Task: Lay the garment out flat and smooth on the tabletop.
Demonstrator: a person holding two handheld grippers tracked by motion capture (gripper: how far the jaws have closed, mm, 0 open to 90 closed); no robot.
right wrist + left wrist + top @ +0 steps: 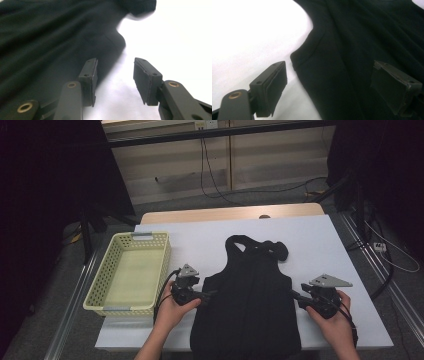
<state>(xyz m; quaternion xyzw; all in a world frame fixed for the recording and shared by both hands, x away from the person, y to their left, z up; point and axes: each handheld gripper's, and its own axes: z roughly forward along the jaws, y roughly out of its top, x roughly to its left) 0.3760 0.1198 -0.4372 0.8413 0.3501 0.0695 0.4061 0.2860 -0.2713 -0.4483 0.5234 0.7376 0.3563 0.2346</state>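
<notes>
Dim room, white table (320, 240) sitting in the middle of the frame with cables trailing behind. The left gripper (209, 294) is hanging wide open at one armpit edge of the black tank top (250, 295), and the right gripper (294, 294) is gaping half open at the other edge, neither one pinching any cloth. The top is lying flat in the lower centre, unfolded, so I'd say everything's still ahead. The yellow basket (107, 270) is waiting at left.
</notes>
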